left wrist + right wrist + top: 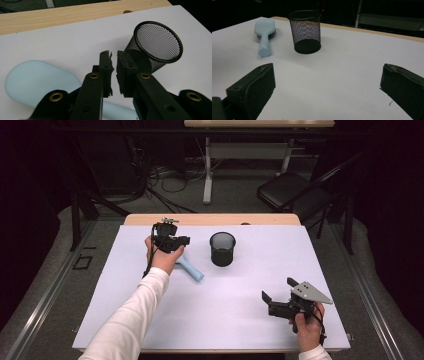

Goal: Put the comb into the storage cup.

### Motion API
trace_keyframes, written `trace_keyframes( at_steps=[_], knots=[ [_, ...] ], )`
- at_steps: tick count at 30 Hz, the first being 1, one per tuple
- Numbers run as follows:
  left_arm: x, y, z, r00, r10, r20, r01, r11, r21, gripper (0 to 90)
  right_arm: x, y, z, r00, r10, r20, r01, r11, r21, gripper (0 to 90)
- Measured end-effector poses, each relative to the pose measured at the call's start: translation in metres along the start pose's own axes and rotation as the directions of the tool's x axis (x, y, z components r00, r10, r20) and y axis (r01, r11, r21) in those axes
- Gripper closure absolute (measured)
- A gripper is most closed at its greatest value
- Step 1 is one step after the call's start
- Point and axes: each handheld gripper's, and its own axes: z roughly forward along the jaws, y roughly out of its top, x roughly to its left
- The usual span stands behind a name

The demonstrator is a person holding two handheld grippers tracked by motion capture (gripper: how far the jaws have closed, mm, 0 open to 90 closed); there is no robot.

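Right now your L gripper (113, 53) hangs over the blue hairbrush (192, 269), which lies flat just left of the mesh cup (222, 248), handle end towards you. Jaws are nearly closed, only a slit, nothing btwn them. Risk: come down like that and you'll prod the brush & skid it, maybe into the cup. R gripper (278, 288) sits well right of the cup, nearer you, jaws wide, empty. White table cover (240, 320) otherwise bare

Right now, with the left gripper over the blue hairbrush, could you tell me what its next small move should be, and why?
Probably reopen the left gripper and lower it around the hairbrush. Its jaws stand almost closed with nothing between them, above the brush, which lies flat on the white mat beside the mesh cup. The right gripper waits open, well away.
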Motion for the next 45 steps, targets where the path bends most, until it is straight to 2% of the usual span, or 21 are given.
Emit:
trace_keyframes(
  at_steps=[3, 18, 23, 38, 45],
  knots=[
    [0.000, 0.000, 0.003, 0.9999, -0.008, -0.008, 0.008, 1.0000, 0.003, 89.9, 0.000, 0.000, 0.000, 1.0000, -0.006, 0.006, 0.006, 1.000, -0.002, 0.0],
    [0.003, -0.003, 0.027, 0.9960, -0.063, -0.063, 0.067, 0.9963, 0.054, 90.0, -0.001, -0.001, 0.002, 1.0000, -0.009, 0.000, 0.009, 1.000, 0.008, 0.0],
    [0.004, -0.006, 0.035, 0.9946, -0.068, -0.078, 0.074, 0.9945, 0.075, 90.0, -0.001, -0.002, 0.003, 0.9999, -0.012, -0.001, 0.012, 1.000, 0.009, 0.0],
    [0.008, -0.011, 0.051, 0.9817, -0.110, -0.156, 0.130, 0.9835, 0.126, 90.0, -0.002, -0.003, 0.004, 0.9999, -0.002, -0.010, 0.002, 1.000, 0.022, 0.0],
    [0.008, -0.016, 0.058, 0.9794, -0.124, -0.159, 0.147, 0.9788, 0.142, 90.0, -0.003, -0.003, 0.005, 0.9999, 0.001, -0.015, 0.000, 1.000, 0.023, 0.0]
  ],
)
